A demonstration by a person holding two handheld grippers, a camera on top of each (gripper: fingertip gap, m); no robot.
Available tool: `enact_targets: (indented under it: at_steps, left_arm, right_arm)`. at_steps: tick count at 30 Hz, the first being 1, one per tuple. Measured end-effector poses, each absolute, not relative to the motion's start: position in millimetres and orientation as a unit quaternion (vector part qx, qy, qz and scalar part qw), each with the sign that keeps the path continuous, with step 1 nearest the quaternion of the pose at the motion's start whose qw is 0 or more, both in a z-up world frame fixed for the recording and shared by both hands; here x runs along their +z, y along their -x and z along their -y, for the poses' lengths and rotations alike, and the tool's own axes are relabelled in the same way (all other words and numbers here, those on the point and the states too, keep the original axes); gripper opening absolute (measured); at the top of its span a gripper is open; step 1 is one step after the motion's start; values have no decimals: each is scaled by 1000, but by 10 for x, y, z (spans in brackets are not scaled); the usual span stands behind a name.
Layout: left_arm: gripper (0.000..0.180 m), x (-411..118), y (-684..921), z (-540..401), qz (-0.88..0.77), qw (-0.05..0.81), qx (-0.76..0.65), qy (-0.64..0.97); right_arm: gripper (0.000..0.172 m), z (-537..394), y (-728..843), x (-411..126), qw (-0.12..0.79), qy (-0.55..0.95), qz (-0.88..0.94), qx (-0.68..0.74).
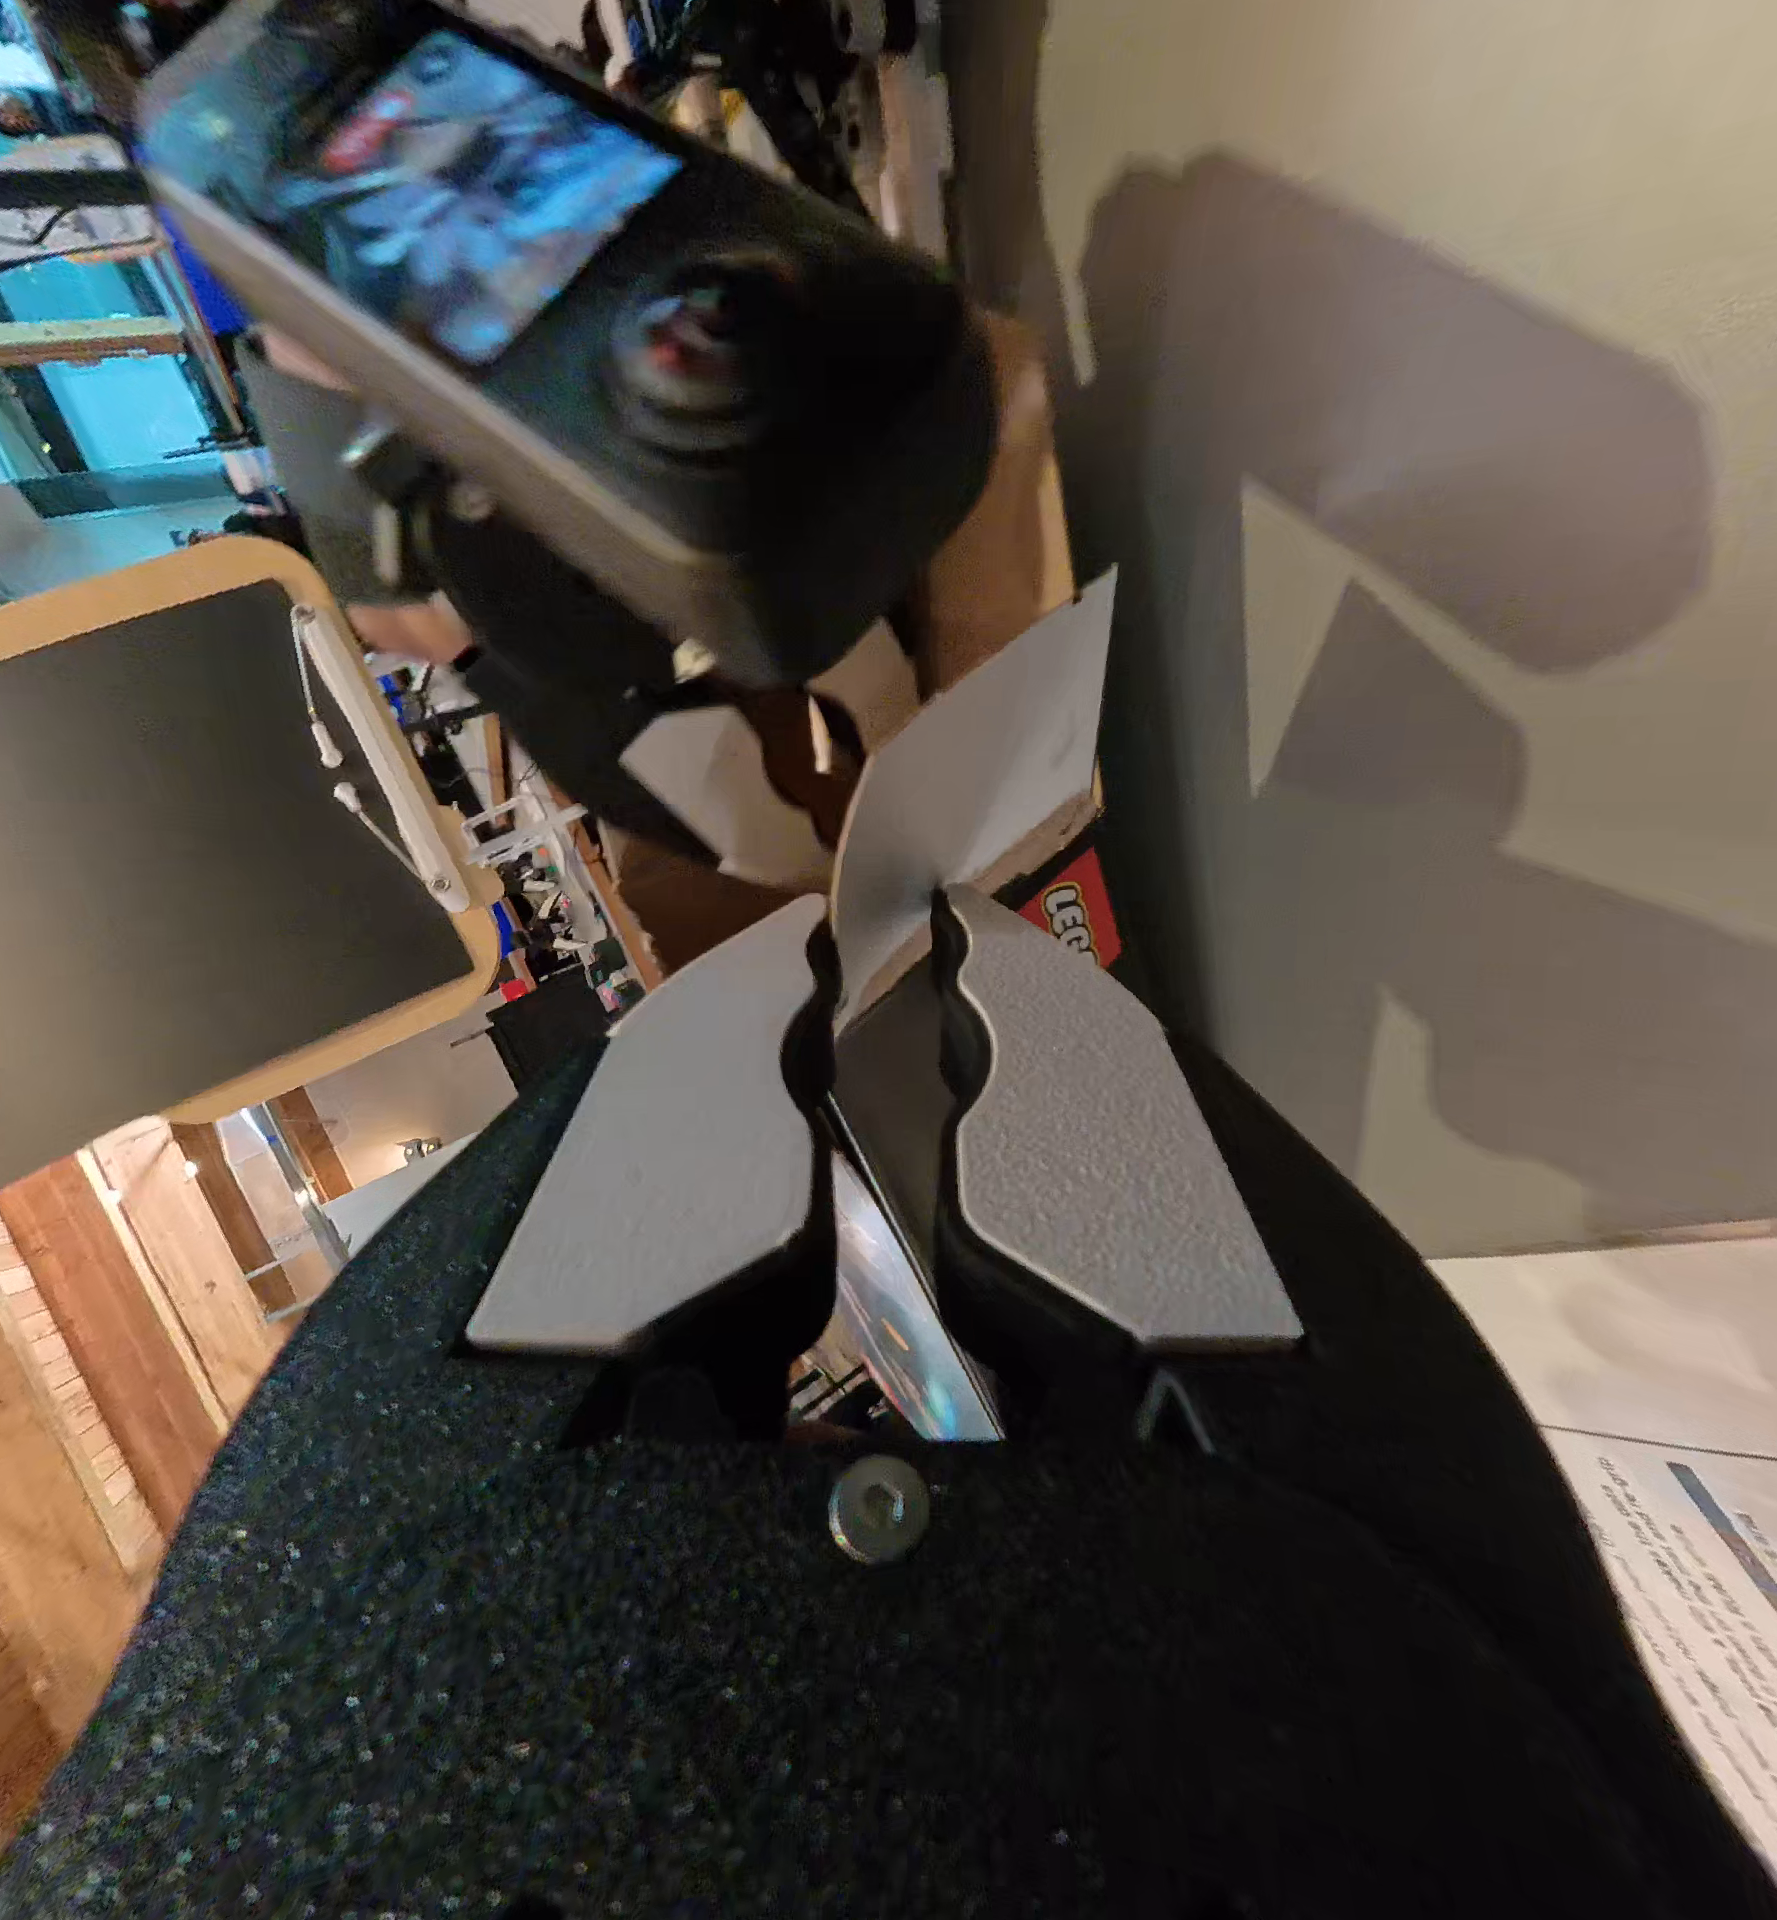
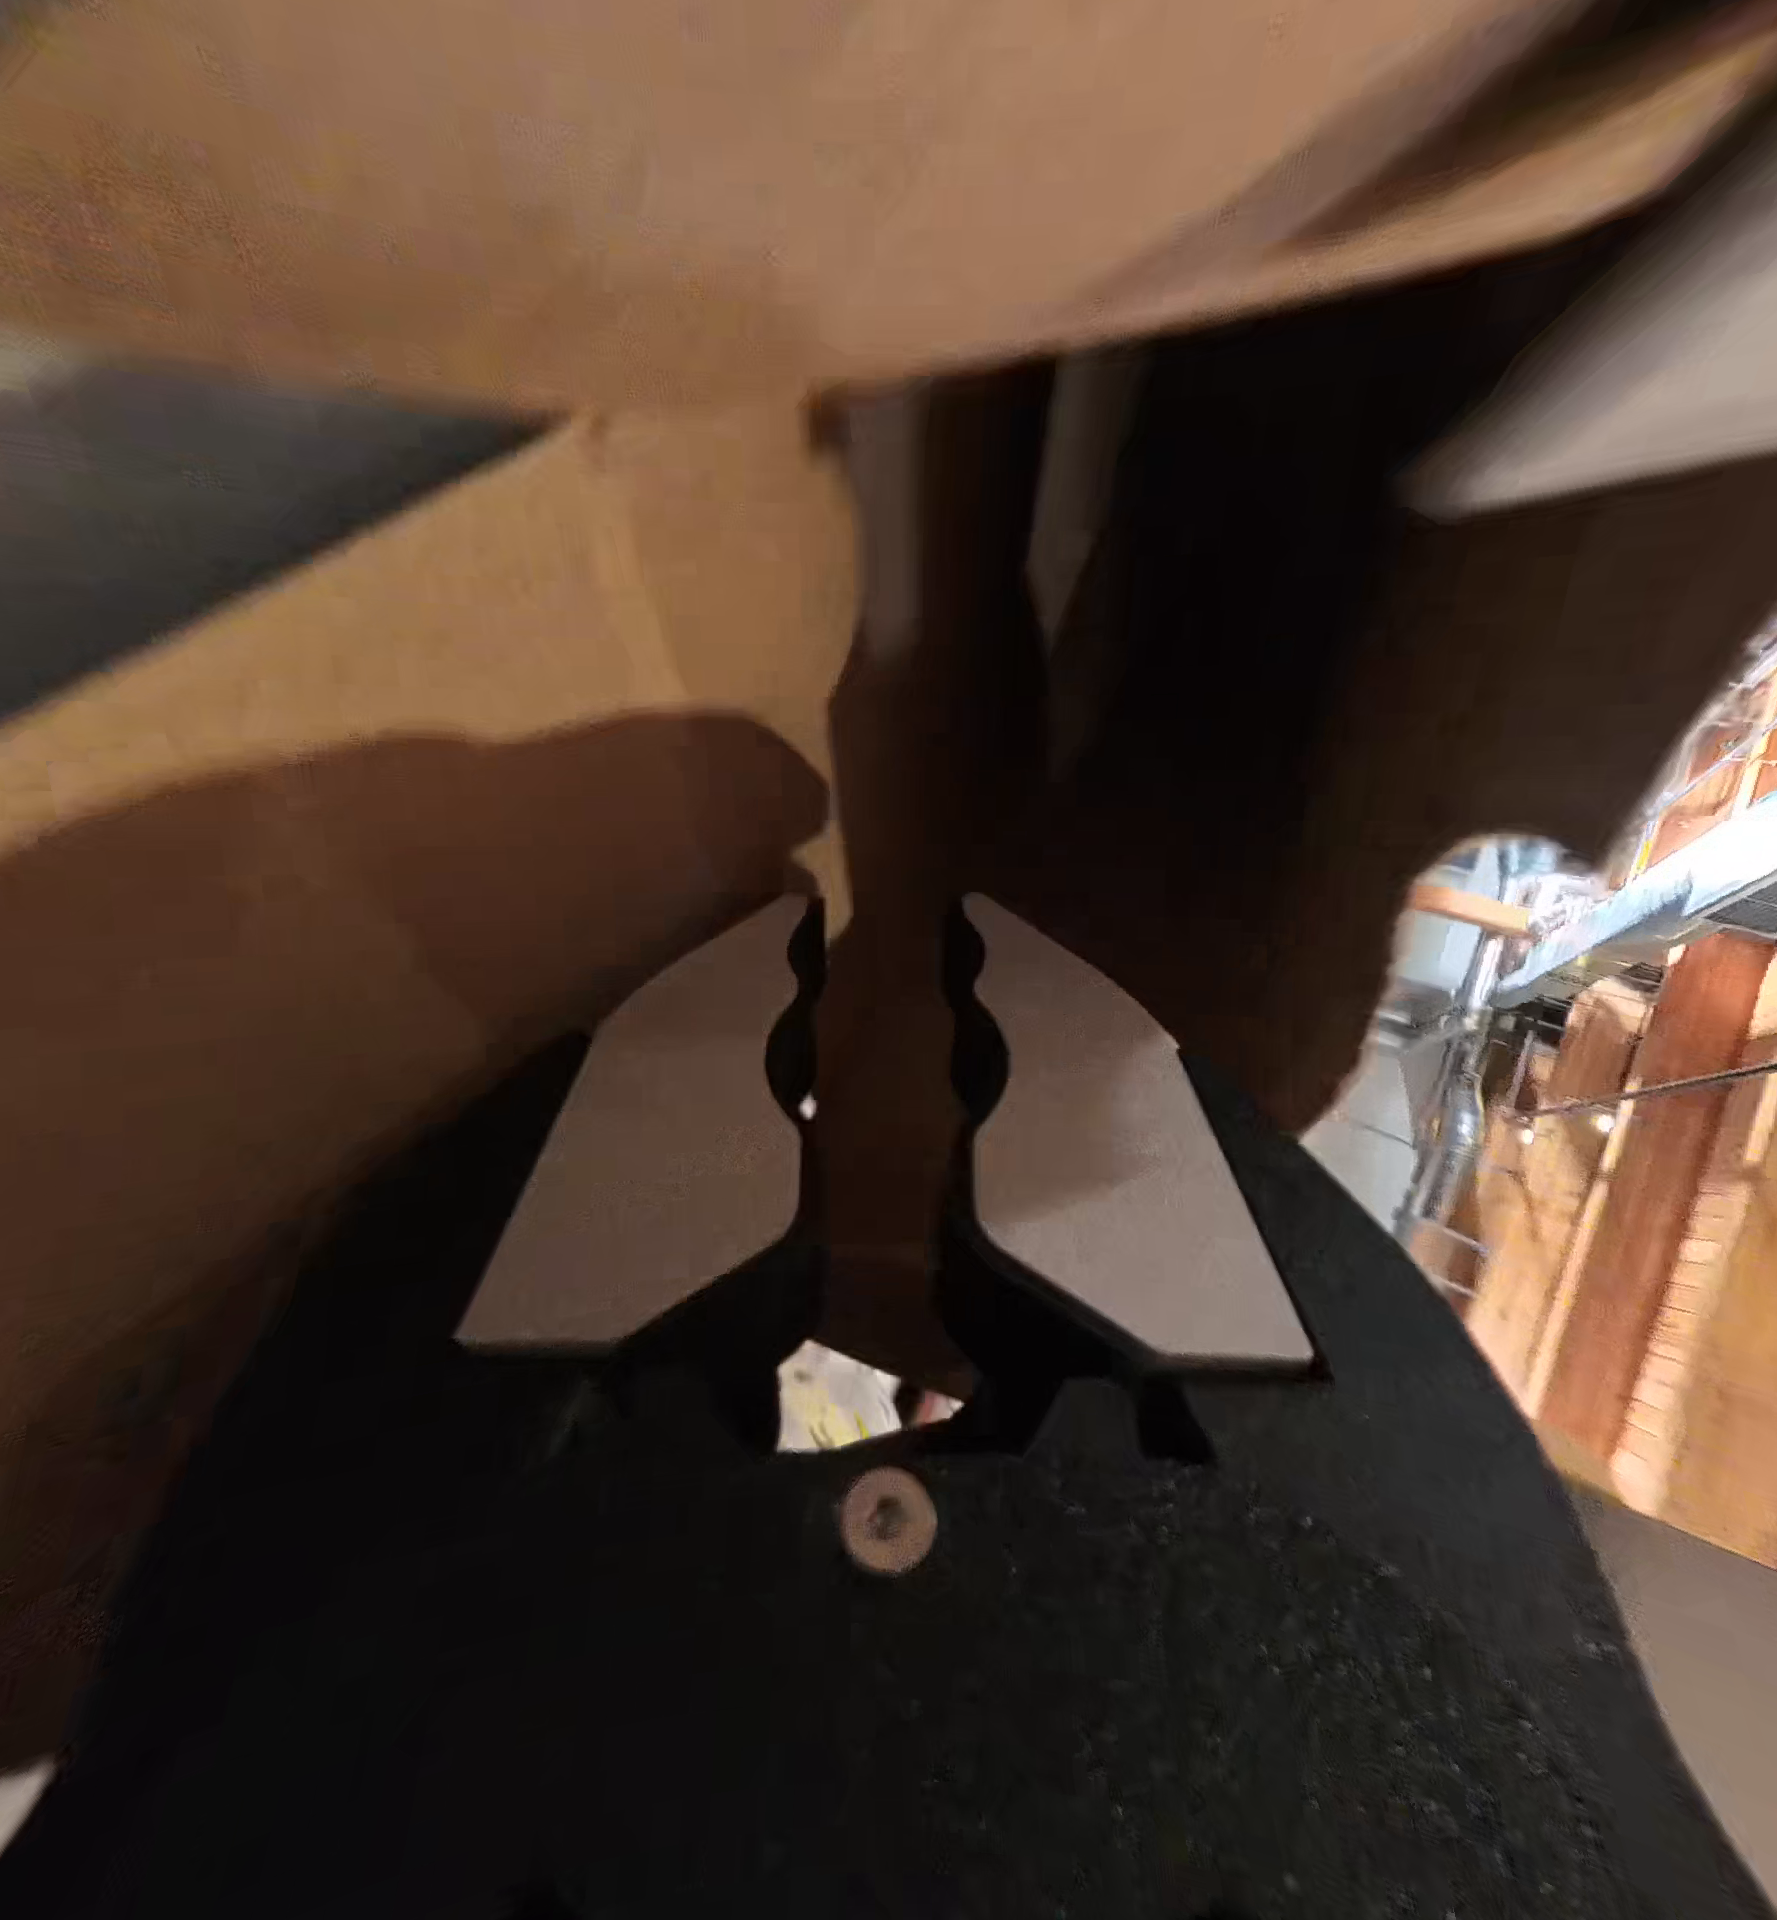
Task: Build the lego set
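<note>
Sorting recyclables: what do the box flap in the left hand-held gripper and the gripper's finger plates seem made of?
Flap: likely thin cardboard, white matte face, brown raw edge, bent where pinched. Finger plates: grey, pebbled matte surface; metal or plastic, cannot tell.

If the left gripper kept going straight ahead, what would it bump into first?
Probably the other gripper. The left gripper already pinches a cardboard box flap, and that black gripper sits just beyond it, though depth is unclear.
</note>
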State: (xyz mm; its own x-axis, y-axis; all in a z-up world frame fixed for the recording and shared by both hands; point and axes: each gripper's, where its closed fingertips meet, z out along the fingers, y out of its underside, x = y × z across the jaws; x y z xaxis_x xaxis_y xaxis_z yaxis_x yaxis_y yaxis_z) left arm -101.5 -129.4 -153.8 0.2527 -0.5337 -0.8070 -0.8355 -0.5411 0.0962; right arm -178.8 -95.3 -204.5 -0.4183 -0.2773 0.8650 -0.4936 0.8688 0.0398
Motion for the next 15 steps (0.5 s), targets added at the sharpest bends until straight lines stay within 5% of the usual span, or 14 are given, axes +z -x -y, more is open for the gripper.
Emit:
enact_targets:
  at_steps: [15]
  left_arm:
    - [18, -1557, 1017, 1307, -400, 238, 398, 791]
  right_arm:
    - [19, 981, 1833, -2085, 488, -154, 855, 85]
